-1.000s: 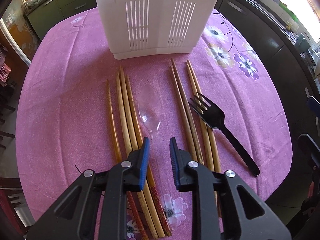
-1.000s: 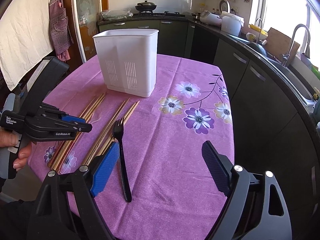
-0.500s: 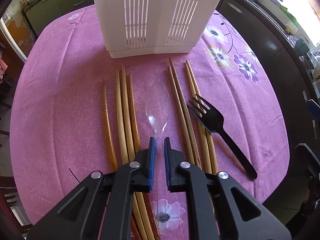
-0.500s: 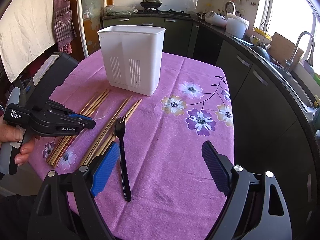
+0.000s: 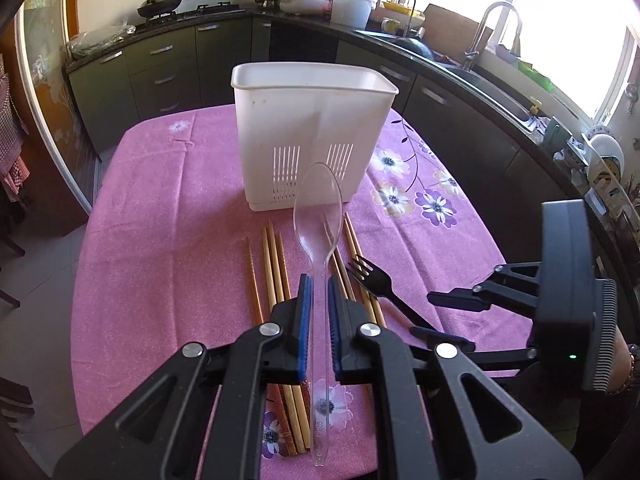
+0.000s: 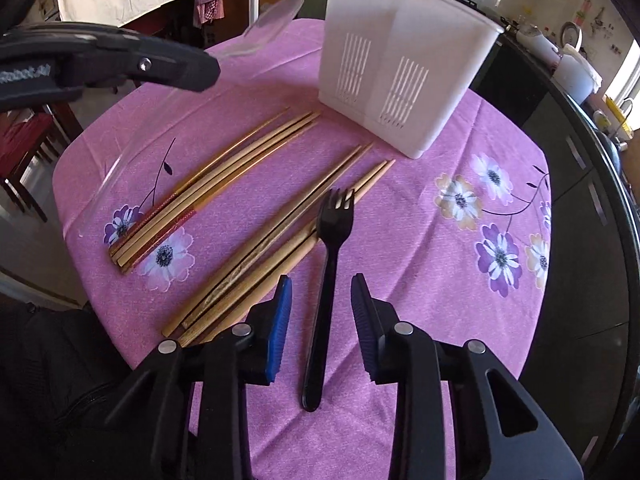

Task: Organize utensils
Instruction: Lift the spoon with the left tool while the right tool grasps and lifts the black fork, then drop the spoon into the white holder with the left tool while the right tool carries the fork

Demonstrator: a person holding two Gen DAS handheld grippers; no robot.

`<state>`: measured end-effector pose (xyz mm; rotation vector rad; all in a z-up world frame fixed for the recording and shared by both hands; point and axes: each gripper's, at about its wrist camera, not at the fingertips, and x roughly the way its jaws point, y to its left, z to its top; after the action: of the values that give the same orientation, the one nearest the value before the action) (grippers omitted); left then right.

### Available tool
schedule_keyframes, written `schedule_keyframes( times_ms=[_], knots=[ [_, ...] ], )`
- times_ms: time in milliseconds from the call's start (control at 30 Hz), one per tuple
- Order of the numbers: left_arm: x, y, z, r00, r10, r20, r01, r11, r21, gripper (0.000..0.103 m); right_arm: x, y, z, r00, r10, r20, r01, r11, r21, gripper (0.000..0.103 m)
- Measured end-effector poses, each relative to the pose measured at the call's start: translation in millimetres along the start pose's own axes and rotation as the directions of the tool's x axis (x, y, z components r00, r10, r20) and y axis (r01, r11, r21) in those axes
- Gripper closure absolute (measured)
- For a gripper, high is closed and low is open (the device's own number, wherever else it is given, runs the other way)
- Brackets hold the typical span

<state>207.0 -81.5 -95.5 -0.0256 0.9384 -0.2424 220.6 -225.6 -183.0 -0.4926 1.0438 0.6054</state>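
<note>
The left gripper (image 5: 317, 300) pinches a clear plastic spoon (image 5: 318, 216) aloft, pointing toward the white utensil caddy (image 5: 312, 136) at twelve o'clock, probably next lowering it inside, while the right gripper (image 6: 321, 304) straddles the black plastic fork (image 6: 326, 280), jaws wide.

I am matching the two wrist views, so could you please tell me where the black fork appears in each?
Left wrist: black fork lies right of centre, beside the chopsticks.
Right wrist: black fork lies bottom centre, its handle between the open right gripper's fingers.
Shared landmark: white holder.
</note>
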Motion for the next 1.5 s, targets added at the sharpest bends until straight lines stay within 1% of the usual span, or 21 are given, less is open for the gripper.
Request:
schedule_keyframes(
  times_ms=[100,167,200,300,500,533,567,633,733,800,900,1000,1067,1133,1200,1267,1333,1367,1433,1500],
  knots=[
    [-8,4,-3,1.000,-0.007,0.010,0.007,1.000,0.002,0.094,12,0,6,0.999,-0.018,-0.028,0.019,1.000,0.007,0.072],
    [-10,5,-4,1.000,-0.007,0.011,0.007,1.000,0.005,0.094,19,-2,10,0.998,-0.036,-0.045,0.037,0.999,0.010,0.076],
    [-10,6,-5,1.000,-0.008,0.010,0.008,1.000,0.004,0.094,21,-4,11,0.998,-0.041,-0.053,0.041,0.999,0.013,0.076],
    [-11,8,-7,1.000,-0.011,0.005,0.011,1.000,0.004,0.094,30,-7,15,0.996,-0.039,-0.083,0.041,0.999,0.021,0.081],
    [-9,12,-9,1.000,-0.017,0.000,0.017,1.000,0.002,0.094,41,-15,20,0.994,0.008,-0.109,-0.003,0.999,0.049,0.081],
    [-9,12,-10,1.000,-0.017,-0.002,0.017,1.000,0.003,0.094,41,-16,21,0.994,0.022,-0.106,-0.016,0.998,0.057,0.083],
    [-9,12,-10,1.000,-0.016,-0.004,0.016,1.000,0.002,0.094,43,-19,22,0.994,0.035,-0.105,-0.027,0.997,0.071,0.089],
    [-8,14,-10,1.000,-0.017,-0.005,0.017,1.000,0.002,0.094,45,-21,23,0.994,0.050,-0.096,-0.042,0.996,0.082,0.093],
    [-8,15,-9,1.000,-0.012,-0.001,0.012,1.000,-0.001,0.094,45,-22,23,0.995,0.041,-0.086,-0.033,0.995,0.091,0.094],
    [-9,17,-7,1.000,-0.014,0.003,0.014,1.000,-0.007,0.094,39,-24,20,0.998,0.033,-0.061,-0.027,0.994,0.107,0.094],
    [-14,21,-2,1.000,-0.019,0.022,0.019,1.000,-0.016,0.094,20,-31,14,0.999,0.035,0.005,-0.035,0.988,0.151,0.094],
    [-26,24,10,0.997,-0.035,0.073,0.037,0.999,-0.025,0.094,-9,-41,9,0.992,0.041,0.115,-0.064,0.978,0.200,0.094],
    [-38,26,25,0.990,-0.046,0.133,0.050,0.998,-0.031,0.094,-33,-46,6,0.979,0.044,0.200,-0.090,0.970,0.227,0.094],
    [-52,27,43,0.975,-0.051,0.218,0.060,0.998,-0.034,0.094,-54,-49,2,0.960,0.039,0.277,-0.112,0.961,0.254,0.094],
    [-64,28,65,0.948,-0.056,0.313,0.071,0.997,-0.035,0.094,-70,-52,-1,0.940,0.045,0.339,-0.144,0.951,0.273,0.094],
    [-71,29,85,0.910,-0.043,0.412,0.062,0.998,-0.033,0.094,-82,-55,-4,0.924,0.050,0.380,-0.167,0.946,0.280,0.094],
    [-71,29,106,0.870,-0.028,0.492,0.050,0.998,-0.031,0.094,-91,-55,-10,0.913,0.055,0.405,-0.182,0.941,0.284,0.094],
    [-68,30,114,0.853,-0.031,0.521,0.056,0.998,-0.032,0.094,-93,-54,-11,0.909,0.059,0.413,-0.189,0.941,0.280,0.094],
    [-58,33,131,0.830,-0.037,0.556,0.071,0.997,-0.040,0.094,-96,-53,-12,0.903,0.068,0.424,-0.202,0.939,0.278,0.094],
    [-45,34,145,0.810,-0.027,0.586,0.068,0.997,-0.048,0.094,-99,-49,-18,0.899,0.079,0.430,-0.214,0.938,0.274,0.094]
  ],
)
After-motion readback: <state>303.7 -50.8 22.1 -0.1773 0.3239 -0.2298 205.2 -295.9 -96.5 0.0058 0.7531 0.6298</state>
